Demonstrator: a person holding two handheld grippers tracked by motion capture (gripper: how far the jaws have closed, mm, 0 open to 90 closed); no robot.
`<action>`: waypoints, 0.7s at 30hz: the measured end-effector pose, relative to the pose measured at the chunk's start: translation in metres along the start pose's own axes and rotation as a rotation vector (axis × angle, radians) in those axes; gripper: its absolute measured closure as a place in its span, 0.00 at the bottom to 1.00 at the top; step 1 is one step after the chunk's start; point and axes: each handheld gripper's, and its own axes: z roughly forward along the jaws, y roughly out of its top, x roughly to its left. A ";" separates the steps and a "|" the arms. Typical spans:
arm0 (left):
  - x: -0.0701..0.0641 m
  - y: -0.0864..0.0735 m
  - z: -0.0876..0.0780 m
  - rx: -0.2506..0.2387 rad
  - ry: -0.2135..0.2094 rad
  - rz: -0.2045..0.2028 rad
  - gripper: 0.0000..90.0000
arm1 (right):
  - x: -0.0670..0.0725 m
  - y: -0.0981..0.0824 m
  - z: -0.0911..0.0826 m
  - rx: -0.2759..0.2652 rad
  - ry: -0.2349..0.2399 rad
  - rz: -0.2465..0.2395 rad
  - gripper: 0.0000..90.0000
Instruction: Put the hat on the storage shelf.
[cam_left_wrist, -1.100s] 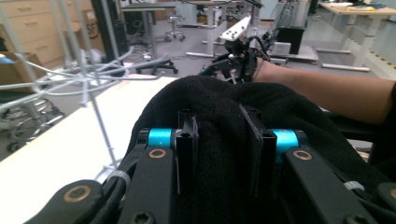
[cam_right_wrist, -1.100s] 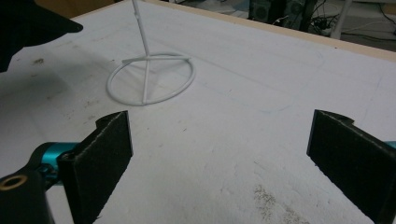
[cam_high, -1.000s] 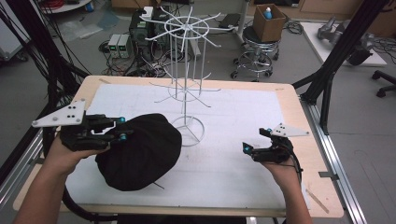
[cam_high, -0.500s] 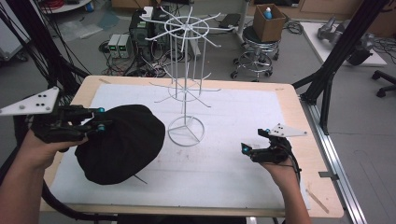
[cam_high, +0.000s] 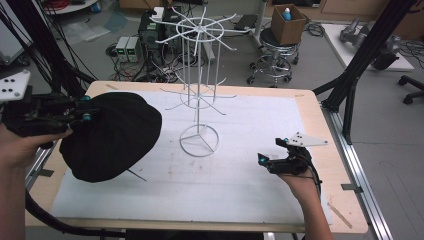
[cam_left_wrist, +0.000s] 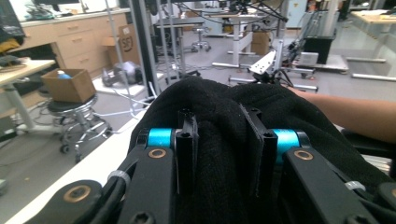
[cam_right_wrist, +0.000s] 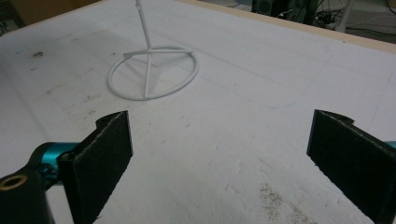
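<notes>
Hat (cam_high: 112, 135): black knit, lifted over the table's left edge; long axis slopes from upper right to lower left.
Left gripper (cam_high: 85, 112): jaws clenched on hat's fabric; hat hangs to its right.
Right gripper (cam_high: 261, 159): jaws wide apart, nothing between, well apart from hat.

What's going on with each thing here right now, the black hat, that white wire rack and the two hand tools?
Black knit hat: pinched by its fabric, lifted at the table's left edge, hanging off no hook.
Left hand-held gripper: shut on the hat, fabric bunched between its pads.
Right hand-held gripper: open, nothing between its pads, low over the table.
White wire rack: upright on its ring base, hooks bare.
Table: covered with a white sheet.
</notes>
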 end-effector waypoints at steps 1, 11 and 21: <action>0.001 0.003 -0.002 0.000 0.007 0.006 0.77 | 0.000 0.000 0.000 0.000 0.000 0.000 0.07; 0.010 0.034 -0.020 -0.027 0.061 0.029 0.77 | 0.000 0.000 0.001 0.002 -0.002 -0.001 0.07; 0.027 0.063 -0.018 -0.039 0.100 0.035 0.77 | 0.001 -0.001 0.003 0.010 -0.001 0.000 0.07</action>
